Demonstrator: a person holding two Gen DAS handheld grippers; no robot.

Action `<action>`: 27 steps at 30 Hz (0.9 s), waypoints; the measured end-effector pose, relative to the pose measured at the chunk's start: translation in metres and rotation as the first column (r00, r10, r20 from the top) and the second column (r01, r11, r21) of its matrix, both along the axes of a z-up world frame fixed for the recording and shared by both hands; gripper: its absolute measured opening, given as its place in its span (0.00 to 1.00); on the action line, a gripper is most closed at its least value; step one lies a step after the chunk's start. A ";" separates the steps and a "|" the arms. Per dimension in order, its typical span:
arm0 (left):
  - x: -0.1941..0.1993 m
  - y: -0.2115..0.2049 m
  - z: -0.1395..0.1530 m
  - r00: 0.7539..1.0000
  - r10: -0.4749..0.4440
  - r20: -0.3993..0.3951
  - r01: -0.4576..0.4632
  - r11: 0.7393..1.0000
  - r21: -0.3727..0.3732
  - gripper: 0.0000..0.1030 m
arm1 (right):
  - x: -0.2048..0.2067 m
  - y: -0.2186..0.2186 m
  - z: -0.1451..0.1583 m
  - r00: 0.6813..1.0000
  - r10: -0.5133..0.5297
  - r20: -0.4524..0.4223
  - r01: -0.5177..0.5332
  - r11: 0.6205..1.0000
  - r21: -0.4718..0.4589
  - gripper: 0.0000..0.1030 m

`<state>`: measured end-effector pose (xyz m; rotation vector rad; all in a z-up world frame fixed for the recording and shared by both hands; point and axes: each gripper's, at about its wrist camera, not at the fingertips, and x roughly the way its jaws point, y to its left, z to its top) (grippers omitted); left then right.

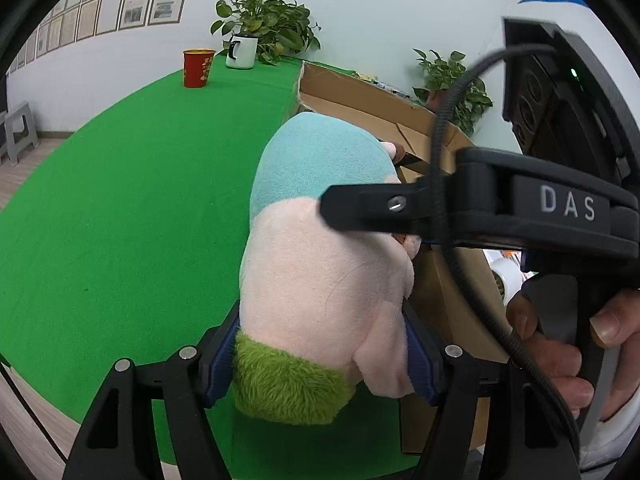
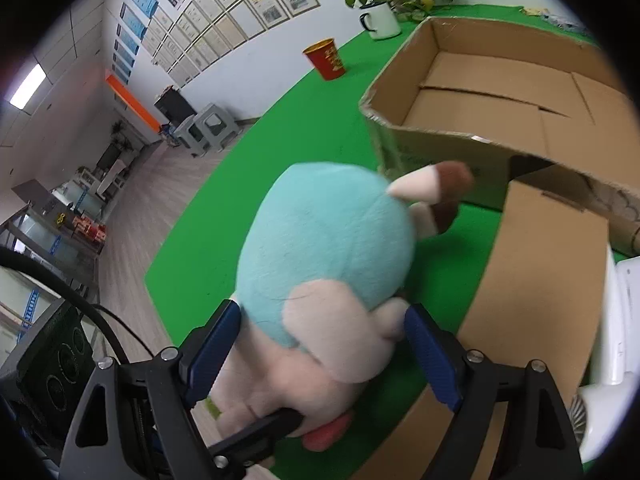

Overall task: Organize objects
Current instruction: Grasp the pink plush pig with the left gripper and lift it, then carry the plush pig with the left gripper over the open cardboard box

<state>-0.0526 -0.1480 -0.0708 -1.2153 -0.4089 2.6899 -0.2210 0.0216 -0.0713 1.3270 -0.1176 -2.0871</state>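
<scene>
A plush toy [image 1: 320, 260], pale blue on top, pink below and with a green tuft, is held over the green table [image 1: 120, 200]. My left gripper [image 1: 320, 360] is shut on its green and pink end, blue pads pressed into both sides. In the right wrist view the same plush toy [image 2: 320, 240] fills the space between the blue pads of my right gripper [image 2: 324, 344], and both pads touch it. One of the right gripper's fingers [image 1: 372, 206] lies across the toy's pink middle. An open cardboard box [image 2: 440, 132] stands just beyond the toy.
A box flap [image 2: 540, 280] hangs down near the right gripper. A red cup [image 1: 196, 68], a white mug [image 1: 241, 52] and a potted plant [image 1: 268, 16] stand at the table's far edge. A white appliance [image 2: 612, 340] sits at right. A hand [image 1: 560, 360] holds the right gripper's handle.
</scene>
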 end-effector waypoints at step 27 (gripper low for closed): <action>-0.001 0.048 0.044 0.976 -0.068 -0.206 0.048 0.994 -0.096 0.61 | 0.014 0.022 0.038 0.957 -0.129 -0.259 0.110 0.990 -0.087 0.69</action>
